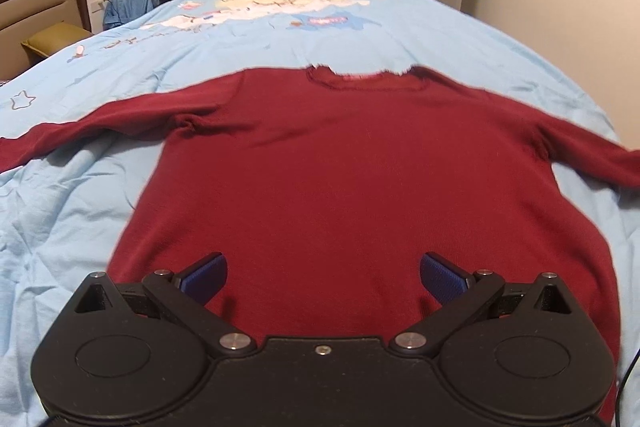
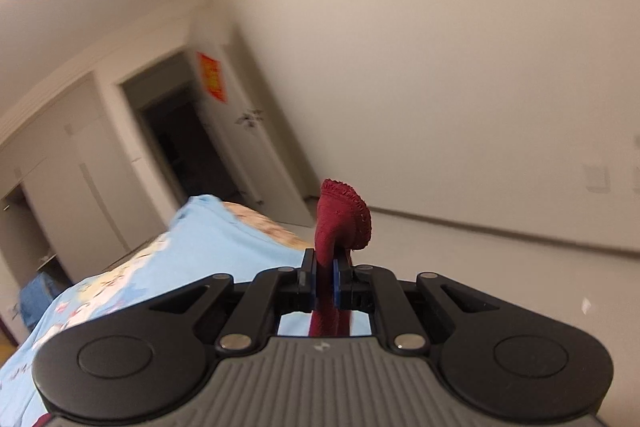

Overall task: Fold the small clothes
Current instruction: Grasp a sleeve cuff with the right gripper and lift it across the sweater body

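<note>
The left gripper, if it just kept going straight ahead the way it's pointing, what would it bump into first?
Most likely the red sweater. The left gripper is open and hovers low over the hem, pointing along the body toward the collar. Depth is hard to judge, but the sweater lies flat on the blue bedspread right ahead.

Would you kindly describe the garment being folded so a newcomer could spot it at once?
Start at the light blue cartoon-print bedspread covering the bed. Spread flat across it lies a dark red knitted long-sleeved sweater, sleeves stretched sideways. It is the only red item there; the right gripper pinches its cuff, the left gripper hangs open.
</note>
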`<state>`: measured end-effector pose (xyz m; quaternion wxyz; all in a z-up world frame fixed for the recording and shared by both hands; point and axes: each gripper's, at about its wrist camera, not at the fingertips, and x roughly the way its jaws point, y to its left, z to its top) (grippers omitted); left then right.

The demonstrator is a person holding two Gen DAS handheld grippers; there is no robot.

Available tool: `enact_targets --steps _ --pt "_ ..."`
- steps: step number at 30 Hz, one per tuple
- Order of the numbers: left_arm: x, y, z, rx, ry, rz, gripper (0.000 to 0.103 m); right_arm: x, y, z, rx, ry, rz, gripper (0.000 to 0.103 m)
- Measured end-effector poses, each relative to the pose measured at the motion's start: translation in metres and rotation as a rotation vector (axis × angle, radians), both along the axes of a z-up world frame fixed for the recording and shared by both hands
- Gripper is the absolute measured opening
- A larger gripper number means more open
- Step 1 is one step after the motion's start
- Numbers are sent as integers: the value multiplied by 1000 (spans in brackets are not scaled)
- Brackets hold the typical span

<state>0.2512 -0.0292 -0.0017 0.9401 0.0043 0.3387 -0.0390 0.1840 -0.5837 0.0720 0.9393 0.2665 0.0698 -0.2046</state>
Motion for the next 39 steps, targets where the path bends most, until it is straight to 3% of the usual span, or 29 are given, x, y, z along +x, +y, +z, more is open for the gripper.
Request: enact_targets --steps 7,13,20,25,28,31,33,39 --pt "-12 23 15 -46 -44 51 102 52 113 69 -191 -97 283 9" --pt "-23 57 23 -102 -74 143 102 101 238 84 -255 -121 580 9" --pt "-40 105 29 -151 -118 297 102 119 389 44 -271 -41 886 9" --pt "-51 137 28 -172 -134 387 102 94 475 -11 -358 77 1047 10" --pt "-53 149 25 -178 -131 417 102 75 490 -37 -434 154 1138 19" --pt "-51 153 19 -188 -120 427 102 69 488 -51 -454 191 1193 41" --pt "-47 151 16 -198 -115 419 102 56 473 -50 -454 192 1199 66" --pt "-22 129 12 -198 -132 334 102 25 389 -38 -444 227 1094 88"
